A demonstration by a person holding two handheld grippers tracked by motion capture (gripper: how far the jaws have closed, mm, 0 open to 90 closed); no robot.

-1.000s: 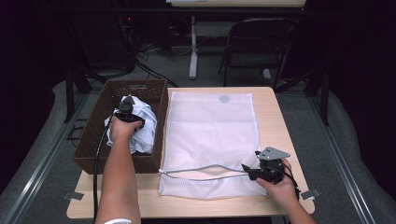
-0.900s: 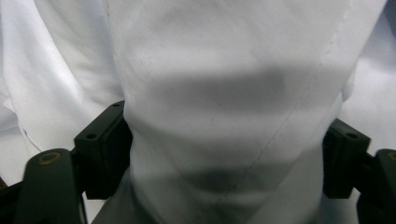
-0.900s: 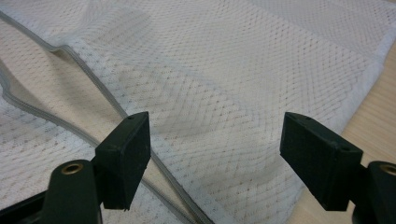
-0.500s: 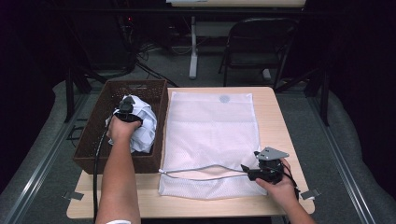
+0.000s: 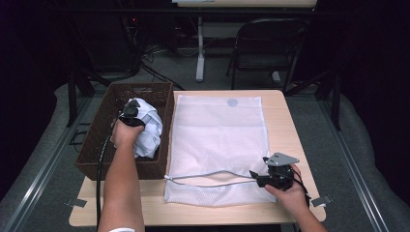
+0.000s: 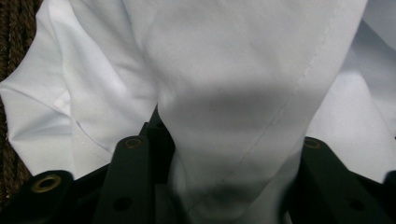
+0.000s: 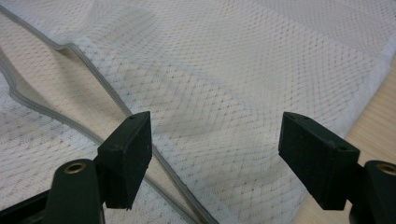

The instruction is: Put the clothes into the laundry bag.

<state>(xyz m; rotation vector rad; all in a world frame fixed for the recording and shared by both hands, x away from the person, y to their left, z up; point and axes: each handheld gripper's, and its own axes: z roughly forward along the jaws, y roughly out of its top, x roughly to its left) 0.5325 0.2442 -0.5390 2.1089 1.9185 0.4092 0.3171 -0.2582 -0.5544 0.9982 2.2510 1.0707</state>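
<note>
Left gripper [image 5: 131, 112]: fingers have just been closing, now pinching the cloth [image 6: 243, 93] gathered between them, in the basket [image 5: 96, 145].
Right gripper [image 7: 215, 158]: unmoved, fingers spread wide over the mesh bag [image 7: 243, 70], gripping nothing.

A wicker basket [image 5: 96, 157] sits at the table's [image 5: 285, 121] left edge, with a bundled cloth [image 5: 150, 128] inside it. Just right of the basket, a mesh bag [image 5: 220, 140] lies flat on the tabletop, with a chair [image 5: 263, 48] behind the table.

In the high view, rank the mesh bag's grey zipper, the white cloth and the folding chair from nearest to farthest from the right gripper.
From the right gripper:
1. Grey zipper, just left of it on the mesh bag.
2. White cloth, in the wicker basket at left.
3. Folding chair, beyond the table.
</note>
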